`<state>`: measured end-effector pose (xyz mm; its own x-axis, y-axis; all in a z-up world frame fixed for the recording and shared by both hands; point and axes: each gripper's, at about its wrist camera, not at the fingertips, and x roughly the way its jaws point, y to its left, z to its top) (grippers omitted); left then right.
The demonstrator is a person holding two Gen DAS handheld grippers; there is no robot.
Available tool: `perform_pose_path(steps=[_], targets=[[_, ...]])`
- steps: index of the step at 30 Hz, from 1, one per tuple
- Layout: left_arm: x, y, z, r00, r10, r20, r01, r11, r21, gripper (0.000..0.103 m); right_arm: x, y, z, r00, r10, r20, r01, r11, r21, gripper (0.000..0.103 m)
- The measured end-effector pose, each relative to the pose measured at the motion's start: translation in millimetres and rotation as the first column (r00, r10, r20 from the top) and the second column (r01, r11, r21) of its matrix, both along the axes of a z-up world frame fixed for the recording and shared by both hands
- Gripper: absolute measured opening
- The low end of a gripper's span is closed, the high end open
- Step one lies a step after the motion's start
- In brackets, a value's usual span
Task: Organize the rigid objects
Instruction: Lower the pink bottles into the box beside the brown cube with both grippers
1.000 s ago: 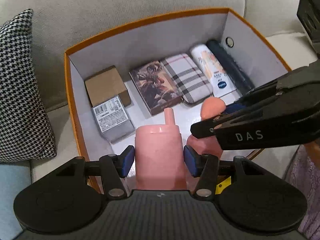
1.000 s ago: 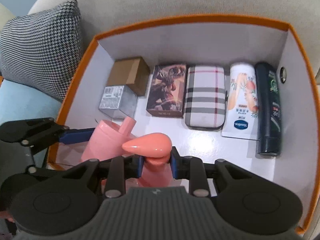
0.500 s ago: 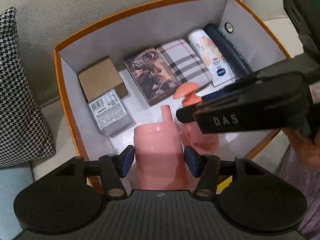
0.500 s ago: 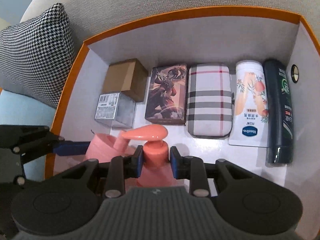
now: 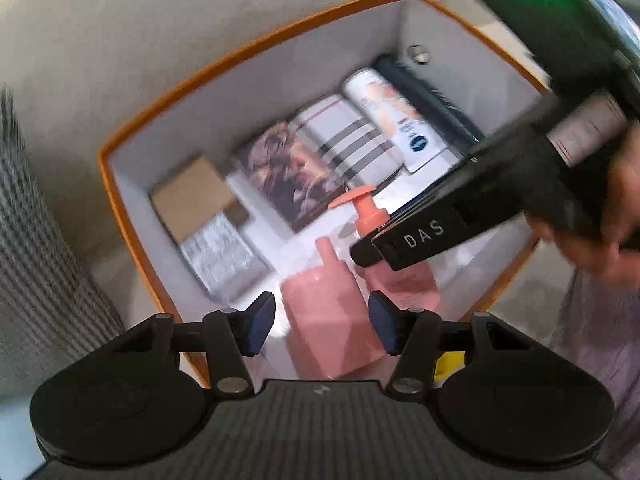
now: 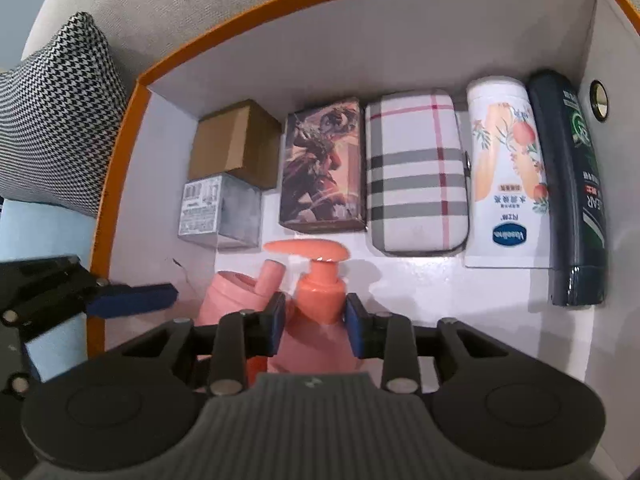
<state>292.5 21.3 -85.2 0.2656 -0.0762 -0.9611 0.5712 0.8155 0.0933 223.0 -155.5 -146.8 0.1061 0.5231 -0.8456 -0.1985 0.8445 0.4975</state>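
Note:
A pink spouted bottle [image 5: 332, 320] stands at the near edge of the orange-rimmed box [image 5: 120, 216]. My left gripper [image 5: 322, 326] is open around it, with a gap between its pads and the bottle. A pink pump bottle [image 6: 320, 288] stands beside it to the right. My right gripper [image 6: 314, 326] is shut on the pump bottle's neck. The spouted bottle also shows in the right wrist view [image 6: 236, 292], with the left gripper's blue pad [image 6: 132, 300] beside it.
Along the box's far wall lie a cardboard box [image 6: 236, 142], a silver carton [image 6: 220, 210], a picture box [image 6: 322, 164], a plaid case [image 6: 416, 172], a white lotion bottle [image 6: 506, 168] and a dark bottle [image 6: 572, 184]. A houndstooth cushion [image 6: 56, 120] lies to the left on the sofa.
My left gripper has opened and let go of the spouted bottle, which now stands in the box. My right gripper has lowered the pump bottle beside it. The left view has swung.

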Motion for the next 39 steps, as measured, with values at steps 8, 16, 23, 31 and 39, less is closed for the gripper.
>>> perform_pose_path(steps=[8,16,23,31,39], targets=[[0,-4,-6,0.985,-0.159,0.067,0.16,0.987,-0.011,0.063,0,0,2,1.0,0.024,-0.01,-0.024,0.999,-0.024,0.037],[11,-6,-15,0.99,-0.139,-0.025,0.134,0.98,-0.147,0.049,4,3,-4,0.999,0.025,-0.046,-0.026,0.999,-0.02,0.044],[16,15,-13,0.997,-0.071,-0.019,0.067,0.985,-0.161,0.044,5,-3,-1,0.998,0.029,-0.056,-0.03,0.999,-0.011,0.044],[15,-1,-22,0.986,-0.165,0.013,0.165,0.983,-0.082,0.044,3,6,-2,0.995,0.088,-0.037,-0.089,0.996,-0.023,0.04],[22,11,-26,0.996,-0.083,-0.019,0.082,0.995,-0.049,0.032,-1,11,-6,0.993,0.113,-0.027,-0.114,0.993,-0.012,0.036]])
